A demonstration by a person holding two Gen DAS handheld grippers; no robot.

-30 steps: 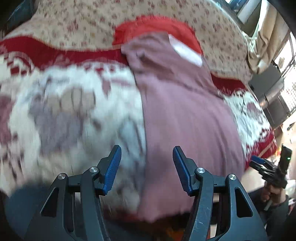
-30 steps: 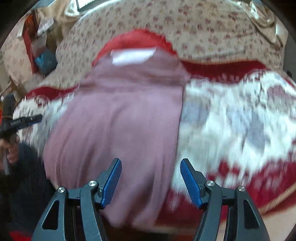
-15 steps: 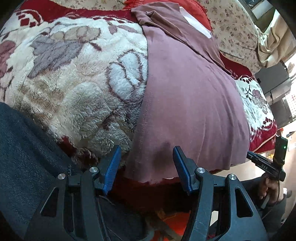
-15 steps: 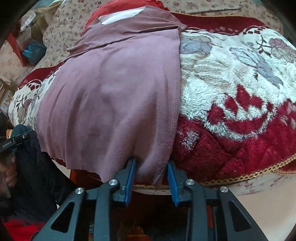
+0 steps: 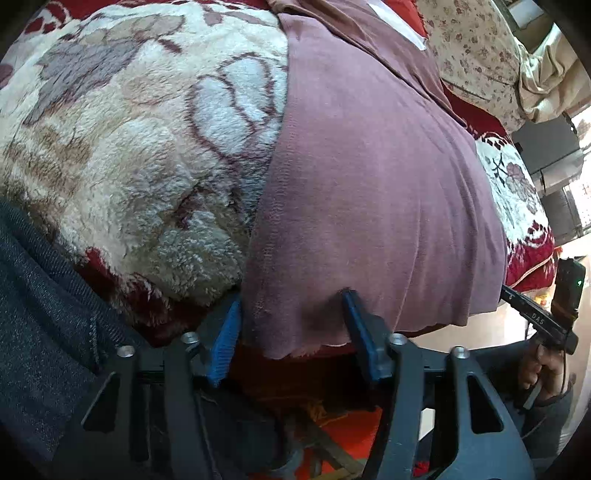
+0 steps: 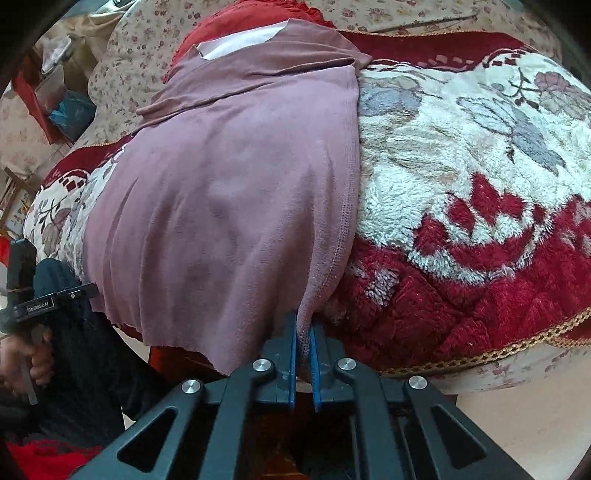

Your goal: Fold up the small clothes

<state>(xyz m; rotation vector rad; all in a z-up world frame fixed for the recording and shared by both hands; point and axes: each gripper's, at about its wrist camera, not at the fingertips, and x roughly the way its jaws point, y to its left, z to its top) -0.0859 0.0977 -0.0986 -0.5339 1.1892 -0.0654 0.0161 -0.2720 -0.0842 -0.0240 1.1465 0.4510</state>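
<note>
A: Right, risks first. Right gripper (image 6: 303,338) is clenched on the near hem corner of the mauve garment (image 6: 229,192), pads pinching only a thin ridge of cloth beside the stitched side seam. Shallow bite, so I'd expect it to slip if the lift is fast.

B: And the left?

A: Left gripper (image 5: 291,325) has just been closing, but the pads aren't on the fabric yet. Other hem corner sits between the jaws, slack and not pinched. If the right side lifts before the left bites, the hem goes up lopsided and the fold lands skewed.

B: Anything else that could snag?

A: The plush blanket (image 6: 461,177) underneath is deep pile. The left jaw's outer pad sits right at the blanket edge, so it could grab pile along with cloth and drag the blanket.

B: Garment state?

A: Lying flat, lengthwise on the blanket over the bed, near hem hanging slightly over the front edge. The hem looks raw and a bit frayed. Thin, soft jersey with faint lengthwise ripples. The far end is already turned over, showing a white patch (image 6: 243,42) near the neckline. Red cushion (image 6: 258,14) is behind it.
</note>
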